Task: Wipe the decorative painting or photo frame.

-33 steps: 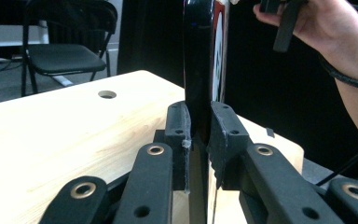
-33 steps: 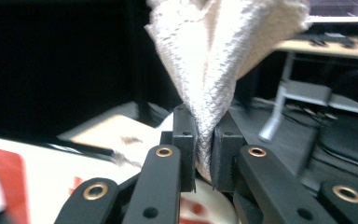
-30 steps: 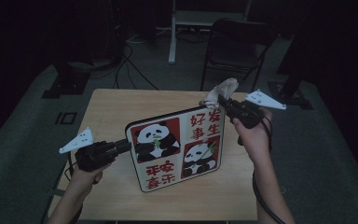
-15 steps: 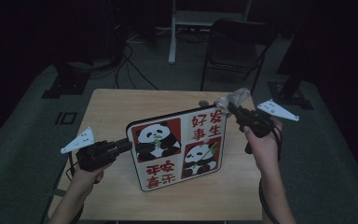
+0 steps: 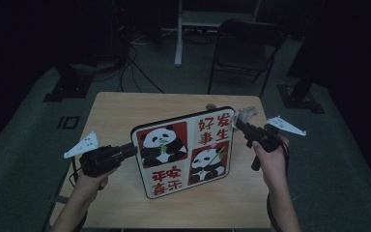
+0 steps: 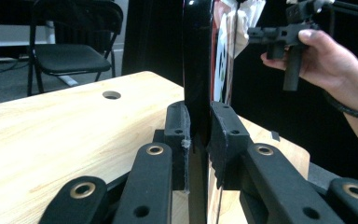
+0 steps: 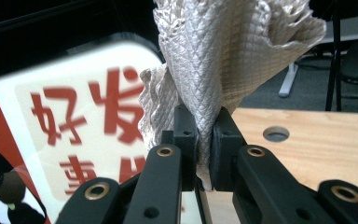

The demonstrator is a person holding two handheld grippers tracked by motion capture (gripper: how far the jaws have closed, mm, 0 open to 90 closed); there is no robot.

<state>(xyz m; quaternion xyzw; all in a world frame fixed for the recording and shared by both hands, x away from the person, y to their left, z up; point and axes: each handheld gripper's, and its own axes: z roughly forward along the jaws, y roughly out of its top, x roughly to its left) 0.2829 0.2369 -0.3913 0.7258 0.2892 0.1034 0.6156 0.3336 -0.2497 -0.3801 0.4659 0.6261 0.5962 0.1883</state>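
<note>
Since a second ago, the right hand-held gripper (image 5: 242, 125) has come down beside the panda board (image 5: 186, 150), and its cloth (image 5: 246, 114) now sits at the board's top right corner. From the high view, the left hand-held gripper (image 5: 129, 150) pinches the board's left edge and keeps it standing on the surface (image 5: 121, 106), likely so the picture side can be wiped. Red Chinese words read 好好生发 and 平安喜乐.

From the left gripper view, both jaws squeeze the board's dark edge (image 6: 196, 70).

From the right gripper view, the jaws pinch the white cloth (image 7: 233, 60) beside the red words.
</note>
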